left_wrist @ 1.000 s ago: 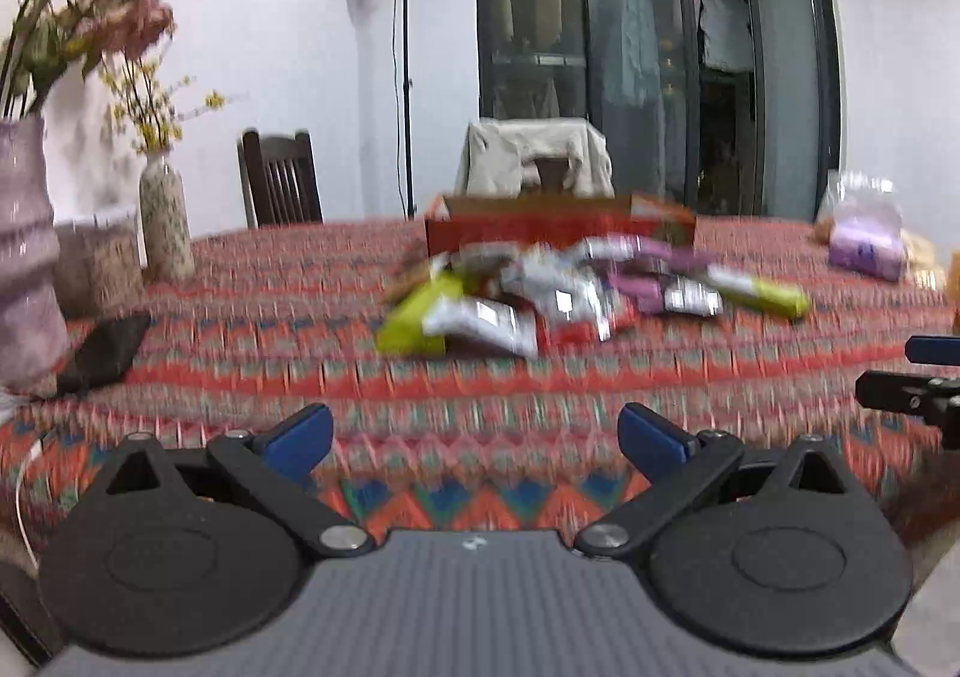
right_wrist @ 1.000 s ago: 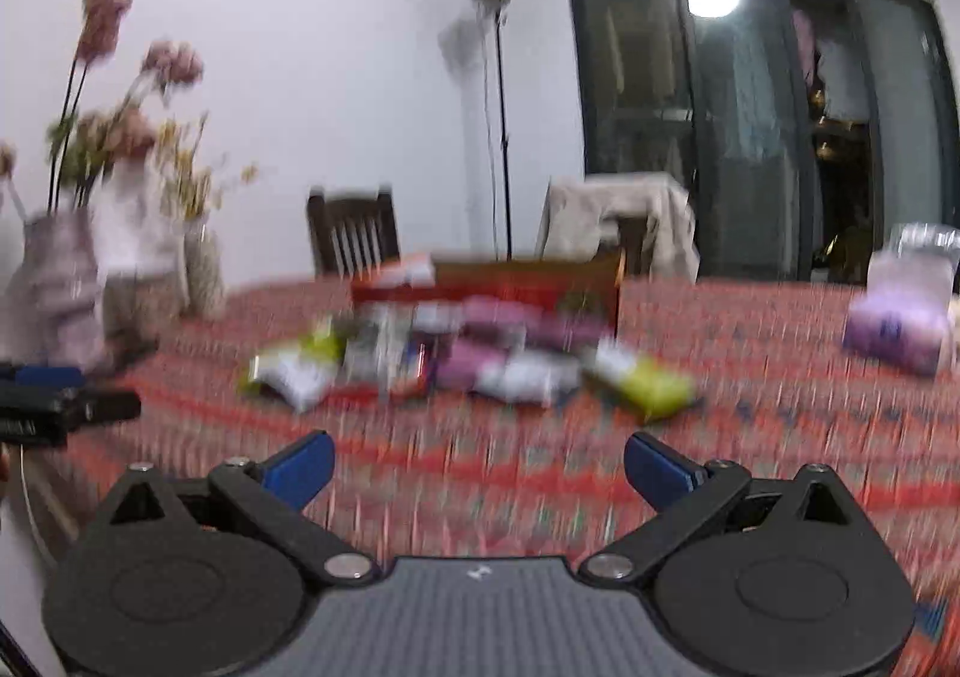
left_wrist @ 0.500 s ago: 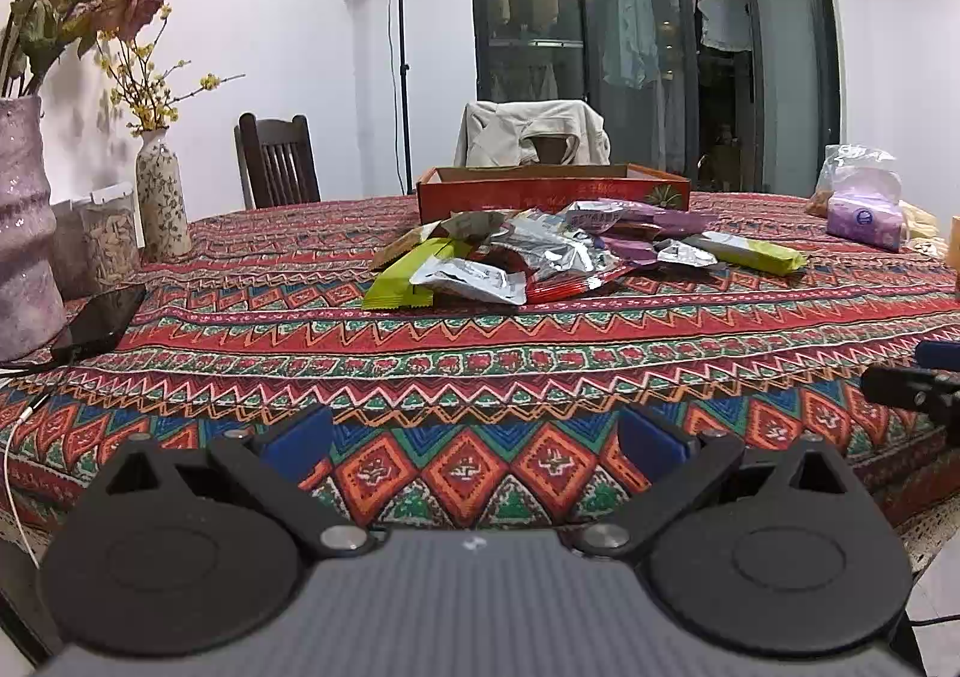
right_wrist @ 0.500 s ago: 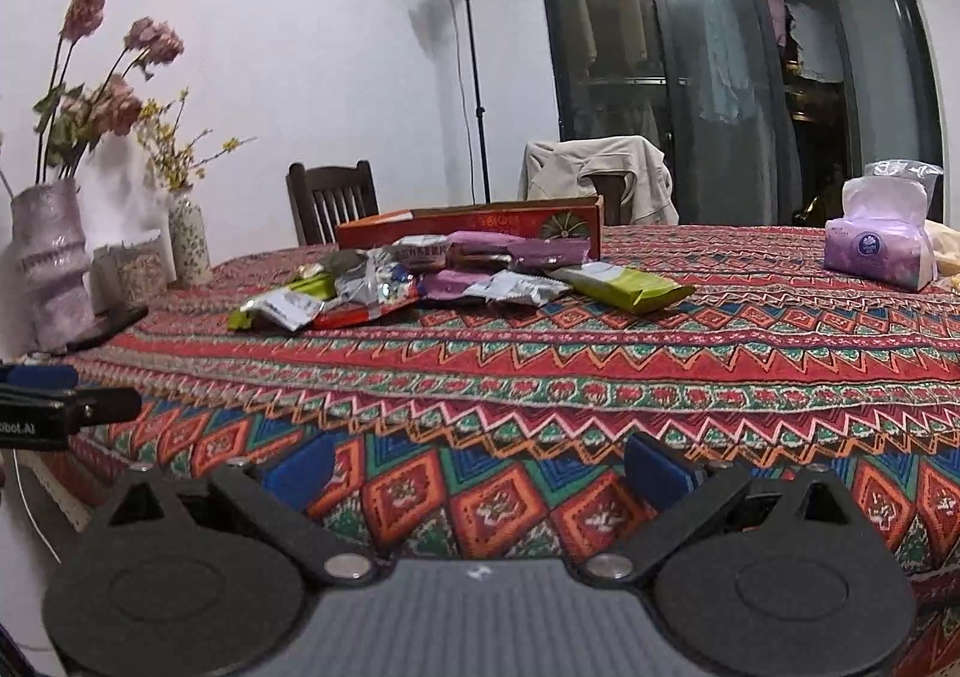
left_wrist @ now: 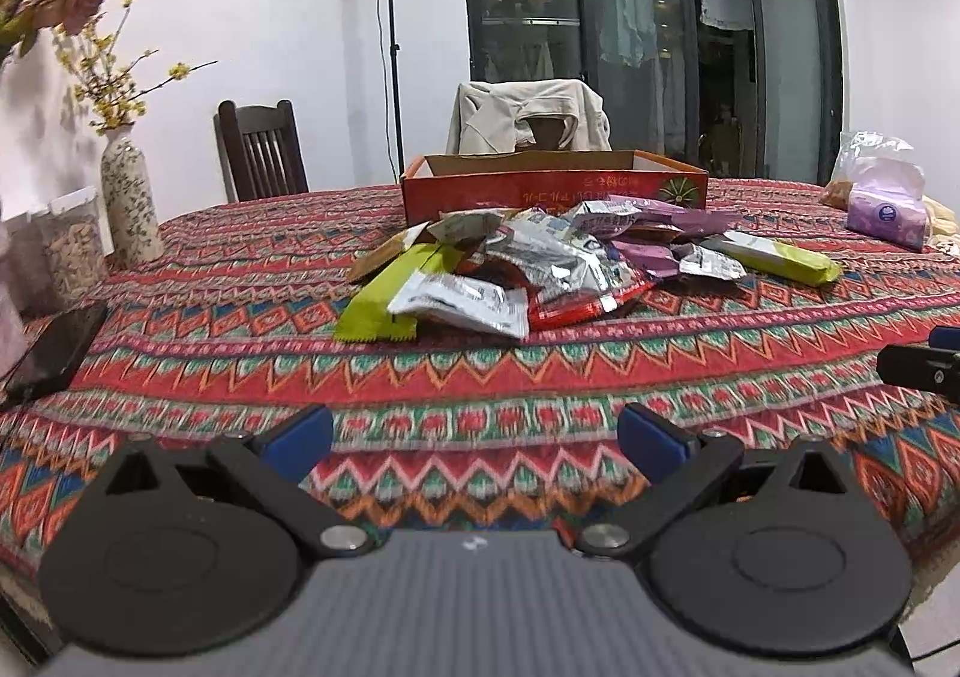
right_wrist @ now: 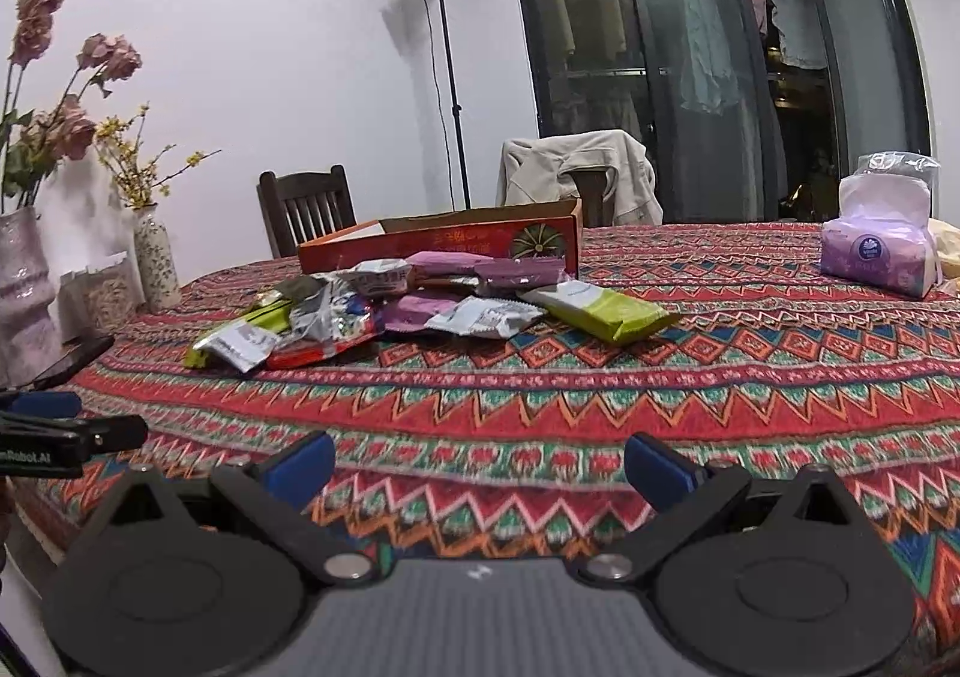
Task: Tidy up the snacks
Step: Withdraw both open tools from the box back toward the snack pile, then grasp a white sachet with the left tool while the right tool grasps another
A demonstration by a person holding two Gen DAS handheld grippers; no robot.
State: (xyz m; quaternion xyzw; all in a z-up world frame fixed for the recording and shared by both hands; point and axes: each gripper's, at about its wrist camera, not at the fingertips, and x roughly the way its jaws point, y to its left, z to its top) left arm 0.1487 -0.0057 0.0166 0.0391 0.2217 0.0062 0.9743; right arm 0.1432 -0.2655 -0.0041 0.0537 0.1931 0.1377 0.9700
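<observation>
Lying in a loose heap mid-table, crinkly snack packets [left_wrist: 528,269] sit just before a shallow red cardboard box [left_wrist: 552,185].
Woven zigzag cloth [left_wrist: 480,377] covers the table. Packets are foil silver, glossy lime, matte purple, some creased. Left gripper [left_wrist: 474,437] and right gripper [right_wrist: 480,464] hover near the table edge, jaws wide, holding nothing.

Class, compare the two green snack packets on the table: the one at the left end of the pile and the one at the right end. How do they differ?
The left green packet is partly covered by a silver packet lying across it; the right green packet lies at the pile's edge with nothing on top. The left one looks plain green; the right one has a white panel at one end. Both lie flat on the tablecloth, outside the red box.
</observation>
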